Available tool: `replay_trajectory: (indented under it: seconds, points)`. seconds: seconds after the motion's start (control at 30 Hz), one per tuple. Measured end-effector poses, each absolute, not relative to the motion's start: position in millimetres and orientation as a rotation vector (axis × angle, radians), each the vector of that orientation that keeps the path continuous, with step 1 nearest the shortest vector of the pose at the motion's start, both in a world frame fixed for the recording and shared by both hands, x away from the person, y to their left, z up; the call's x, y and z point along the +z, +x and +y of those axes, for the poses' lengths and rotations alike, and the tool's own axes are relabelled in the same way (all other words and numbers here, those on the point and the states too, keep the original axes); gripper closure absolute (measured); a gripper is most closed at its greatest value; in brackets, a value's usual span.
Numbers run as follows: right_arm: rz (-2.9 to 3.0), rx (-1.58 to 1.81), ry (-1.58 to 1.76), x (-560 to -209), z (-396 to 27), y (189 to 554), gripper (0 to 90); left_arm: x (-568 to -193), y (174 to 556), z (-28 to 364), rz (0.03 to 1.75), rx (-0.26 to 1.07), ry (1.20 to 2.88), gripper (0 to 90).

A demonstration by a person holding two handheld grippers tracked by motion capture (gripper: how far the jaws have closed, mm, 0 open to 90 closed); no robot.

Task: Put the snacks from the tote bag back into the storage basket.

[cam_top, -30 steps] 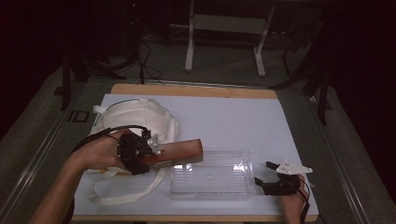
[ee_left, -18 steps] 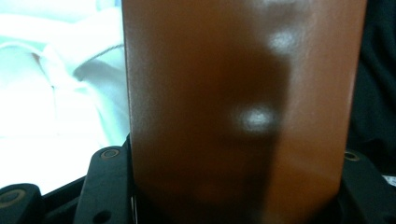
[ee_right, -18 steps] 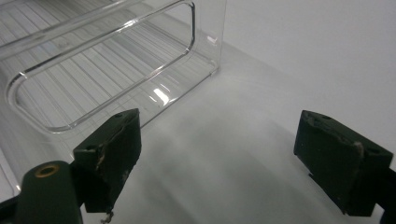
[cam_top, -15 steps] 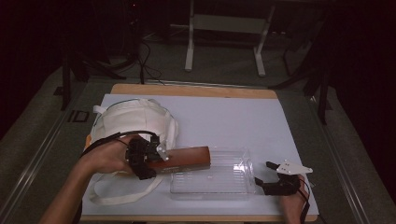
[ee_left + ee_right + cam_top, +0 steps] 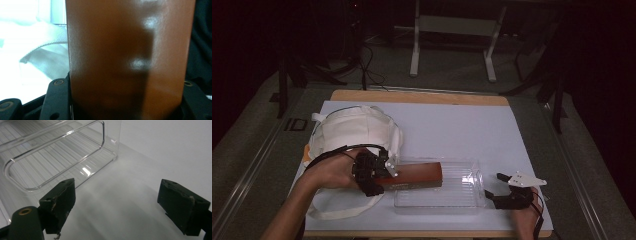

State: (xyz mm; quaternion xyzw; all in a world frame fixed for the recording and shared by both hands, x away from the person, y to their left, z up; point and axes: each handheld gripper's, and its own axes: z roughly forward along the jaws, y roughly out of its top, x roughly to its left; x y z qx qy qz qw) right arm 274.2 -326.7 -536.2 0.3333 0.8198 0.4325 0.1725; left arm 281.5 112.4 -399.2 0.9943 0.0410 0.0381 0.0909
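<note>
- Your left gripper (image 5: 388, 172) has its jaws clamped on one end of the long brown leather-look case (image 5: 414, 175); the case lies level, its far end over the left part of the clear ribbed plastic tray (image 5: 462, 200).
- The white cloth bag (image 5: 354, 130) lies just behind your left hand.
- Your right gripper (image 5: 493, 186) rests with jaws spread wide and empty, just beside the tray's right wall.
- The white tabletop (image 5: 472, 127) behind the tray is open room.

A long brown leather-look case (image 5: 414, 175) lies level, its far end over the clear plastic tray (image 5: 462, 197), near end clamped.
</note>
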Motion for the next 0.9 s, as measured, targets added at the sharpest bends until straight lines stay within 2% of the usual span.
replay_trajectory:
  seconds: [0.9]
  points:
    - [2.328,1.228,0.949,-536.1,-326.8,274.4,14.9,-409.9,277.0,92.8,0.050,0.097,3.009,43.3]
